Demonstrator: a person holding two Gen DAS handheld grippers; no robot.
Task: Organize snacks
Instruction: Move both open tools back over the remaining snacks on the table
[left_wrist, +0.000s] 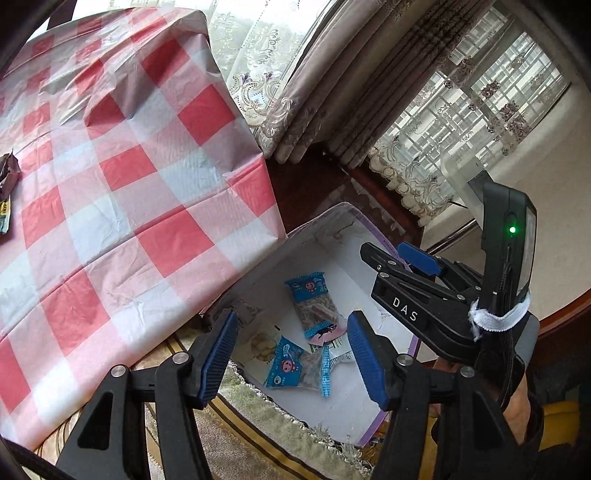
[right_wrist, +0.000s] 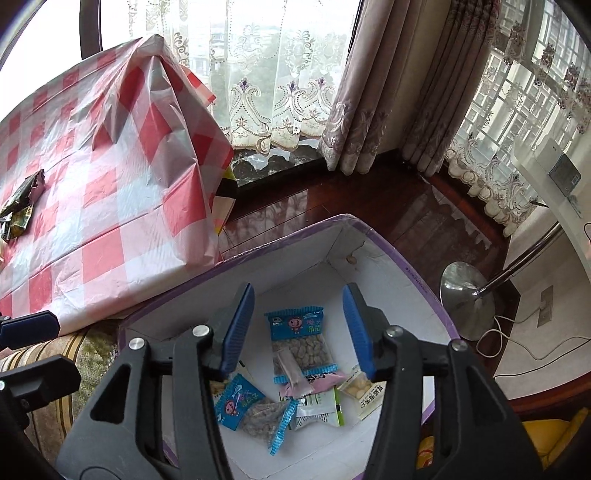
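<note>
Both grippers, left (left_wrist: 291, 356) and right (right_wrist: 298, 328), hang released, ribbed blue fingers (right_wrist: 240, 328) apart and empty, above a white purple-rimmed cardboard box (right_wrist: 388, 254). Inside lie crinkly blue snack packets (right_wrist: 299, 339). Beside it, the worktop's glossy red-checked cloth (left_wrist: 122, 177).

Left gripper (left_wrist: 291, 354): jaws parted, blue pads (left_wrist: 218, 354) facing each other with a clear gap, nothing gripped between them, pointing steeply down. Black linkage arms spread either side at the bottom of the left wrist view.

Right gripper (right_wrist: 299, 328): jaws also parted, blue pads (right_wrist: 238, 328) apart, nothing clamped, tilted steeply down. From the left wrist view it sits to the right, body angled in from the right, blue fingertip (left_wrist: 419, 258) showing. A hand (left_wrist: 517, 410) holds it from below at the right edge, strap over the wrist.
</note>
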